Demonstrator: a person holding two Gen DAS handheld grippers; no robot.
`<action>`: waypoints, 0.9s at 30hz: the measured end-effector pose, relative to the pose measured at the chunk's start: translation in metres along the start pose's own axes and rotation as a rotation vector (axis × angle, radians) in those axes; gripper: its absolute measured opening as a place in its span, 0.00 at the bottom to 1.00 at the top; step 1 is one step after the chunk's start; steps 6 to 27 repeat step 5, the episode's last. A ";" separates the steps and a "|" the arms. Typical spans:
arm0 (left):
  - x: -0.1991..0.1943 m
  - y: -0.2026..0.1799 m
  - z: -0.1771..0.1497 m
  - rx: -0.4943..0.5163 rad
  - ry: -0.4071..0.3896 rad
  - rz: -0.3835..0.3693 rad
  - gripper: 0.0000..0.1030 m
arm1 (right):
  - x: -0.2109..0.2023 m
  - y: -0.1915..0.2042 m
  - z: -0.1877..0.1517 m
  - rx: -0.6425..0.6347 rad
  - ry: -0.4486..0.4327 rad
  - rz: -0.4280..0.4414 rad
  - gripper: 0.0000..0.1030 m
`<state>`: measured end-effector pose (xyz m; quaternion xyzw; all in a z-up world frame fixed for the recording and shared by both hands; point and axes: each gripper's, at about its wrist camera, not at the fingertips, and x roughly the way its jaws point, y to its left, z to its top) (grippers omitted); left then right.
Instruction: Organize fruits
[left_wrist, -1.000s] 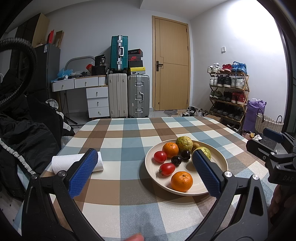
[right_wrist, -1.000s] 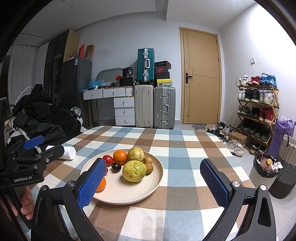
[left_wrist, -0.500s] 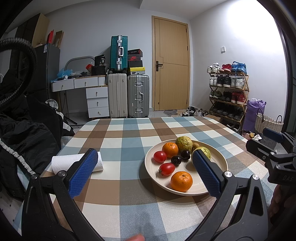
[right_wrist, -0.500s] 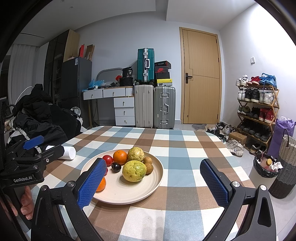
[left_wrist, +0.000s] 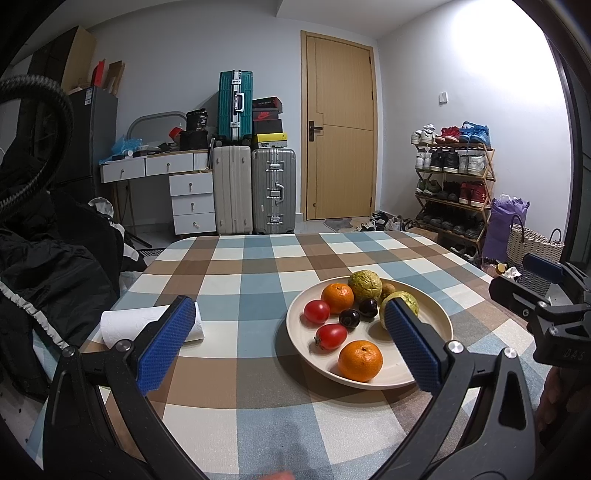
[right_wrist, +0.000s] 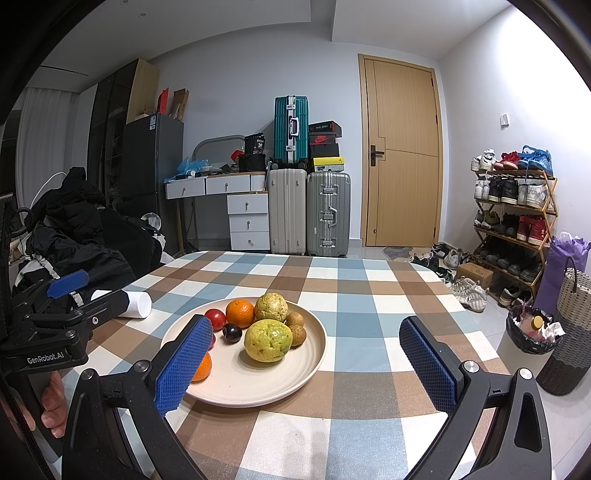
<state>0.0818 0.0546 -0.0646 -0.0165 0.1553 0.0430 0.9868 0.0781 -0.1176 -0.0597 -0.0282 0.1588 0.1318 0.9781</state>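
A cream plate (left_wrist: 436, 325) (right_wrist: 295, 373) on the checked tablecloth holds two oranges (left_wrist: 360, 360) (right_wrist: 240, 313), two red tomatoes (left_wrist: 316, 311) (right_wrist: 215, 318), two dark plums (left_wrist: 349, 318) (right_wrist: 232, 332), two yellow-green guavas (left_wrist: 365, 285) (right_wrist: 267, 339) and small brown fruits (right_wrist: 297, 334). My left gripper (left_wrist: 290, 341) is open, hovering near the table's front edge, left of the plate's centre. My right gripper (right_wrist: 306, 369) is open too, just in front of the plate. Each gripper shows at the edge of the other's view, with nothing between its fingers.
A white paper roll (left_wrist: 151, 326) (right_wrist: 138, 304) lies left of the plate. Black clothing (left_wrist: 48, 266) is piled beside the table's left edge. A bin (right_wrist: 530, 332) and a wicker basket (right_wrist: 569, 332) stand on the floor at the right. Suitcases (left_wrist: 255, 192) and a shoe rack (left_wrist: 454, 184) line the far walls.
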 end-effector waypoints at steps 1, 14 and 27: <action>0.000 0.000 0.000 0.002 -0.001 -0.003 0.99 | 0.000 0.000 0.000 0.000 0.000 0.000 1.00; 0.001 0.000 0.000 0.003 0.001 -0.007 0.99 | 0.000 0.000 0.000 0.000 0.000 0.000 1.00; 0.001 0.000 0.000 0.003 0.001 -0.007 0.99 | 0.000 0.000 0.000 0.000 0.000 0.000 1.00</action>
